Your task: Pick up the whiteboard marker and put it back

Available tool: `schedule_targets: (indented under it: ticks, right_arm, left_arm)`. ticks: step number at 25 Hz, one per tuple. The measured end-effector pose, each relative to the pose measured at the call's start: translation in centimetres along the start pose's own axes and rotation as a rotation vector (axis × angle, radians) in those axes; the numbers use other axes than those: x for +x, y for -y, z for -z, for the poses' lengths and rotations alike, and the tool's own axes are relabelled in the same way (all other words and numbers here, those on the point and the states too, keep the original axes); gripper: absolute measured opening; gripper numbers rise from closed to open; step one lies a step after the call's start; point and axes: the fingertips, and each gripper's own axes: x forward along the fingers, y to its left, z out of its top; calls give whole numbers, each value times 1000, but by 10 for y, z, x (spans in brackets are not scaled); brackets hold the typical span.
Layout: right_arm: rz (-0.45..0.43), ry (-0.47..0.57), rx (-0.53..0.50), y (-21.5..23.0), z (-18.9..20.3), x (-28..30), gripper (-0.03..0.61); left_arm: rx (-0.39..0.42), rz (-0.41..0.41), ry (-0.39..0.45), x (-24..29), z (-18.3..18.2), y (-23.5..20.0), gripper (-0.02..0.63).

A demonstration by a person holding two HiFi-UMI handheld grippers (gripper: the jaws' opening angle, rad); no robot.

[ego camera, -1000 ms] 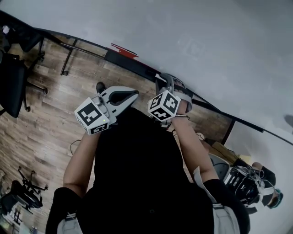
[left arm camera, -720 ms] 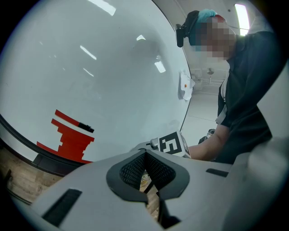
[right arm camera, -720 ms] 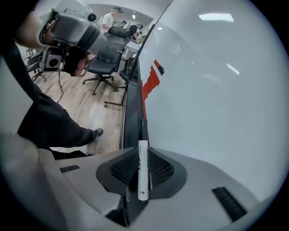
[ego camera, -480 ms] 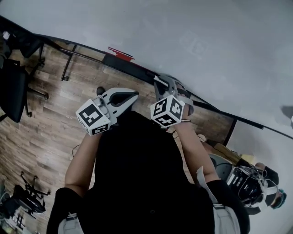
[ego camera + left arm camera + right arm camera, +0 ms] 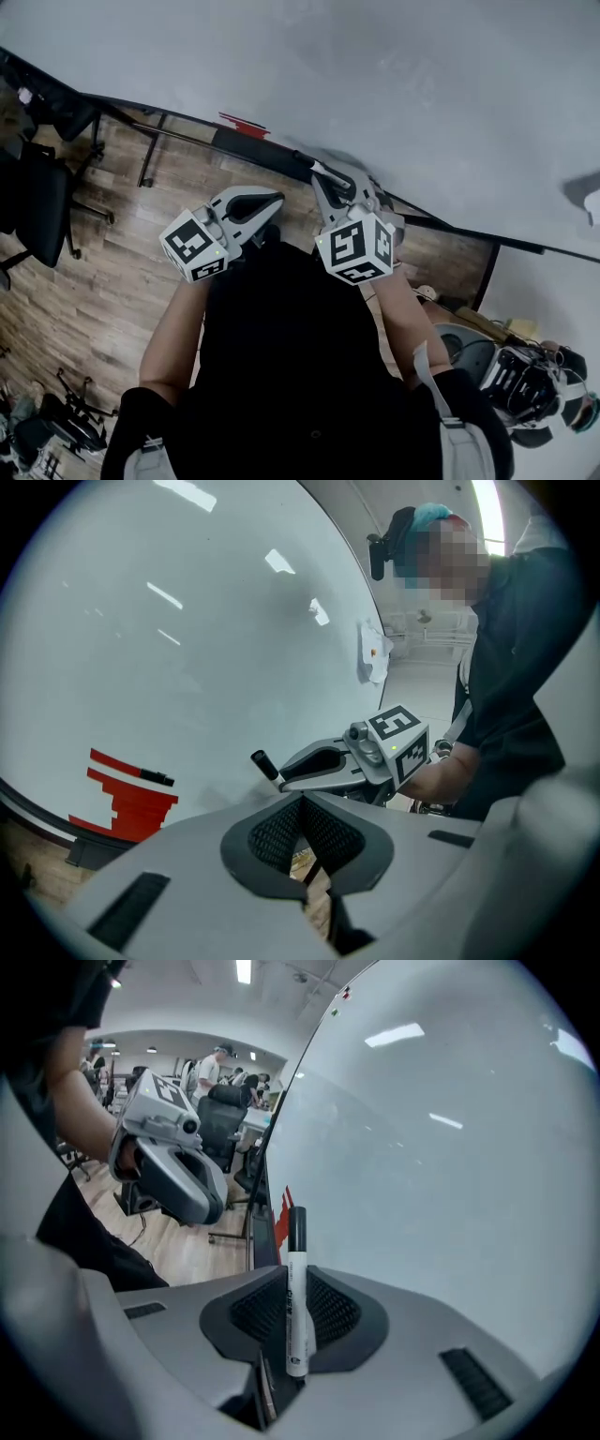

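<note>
Along the whiteboard's (image 5: 394,84) lower edge, toward its left end, sits a red stepped drawing (image 5: 246,124) with a dark marker-like stick (image 5: 155,778) across it. The left gripper (image 5: 277,196) hovers just off the board, its jaws pressed together with nothing between them. Beside it, the right gripper (image 5: 323,178) clamps a whiteboard marker (image 5: 296,1307) by its white barrel. The black cap points out past the fingertips, close to the board; contact cannot be told.

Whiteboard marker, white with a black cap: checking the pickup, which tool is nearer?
Right. The right tool is shut on the white, black-capped whiteboard marker; the left tool is shut empty, apart on its left.
</note>
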Motion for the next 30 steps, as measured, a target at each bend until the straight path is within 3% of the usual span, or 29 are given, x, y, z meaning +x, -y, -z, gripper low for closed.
schedule_targets:
  ticks: [6,12,24,30]
  right_arm:
    - [-80,214,179,5,-30,-28,69]
    - [-130,465,258,14,-56,-62,69]
    - [-416,878,606,39,-62,-132,69]
    - [-491,1007,772,55,-47,-154,69]
  left_arm:
    - [52,-8,2,1,-19,3,11]
    - [85,-38,24,-6,-36,3,11]
    - [201,-16,92,-12,-82,32,11]
    - [218,-6,107,-15,-92,43,11]
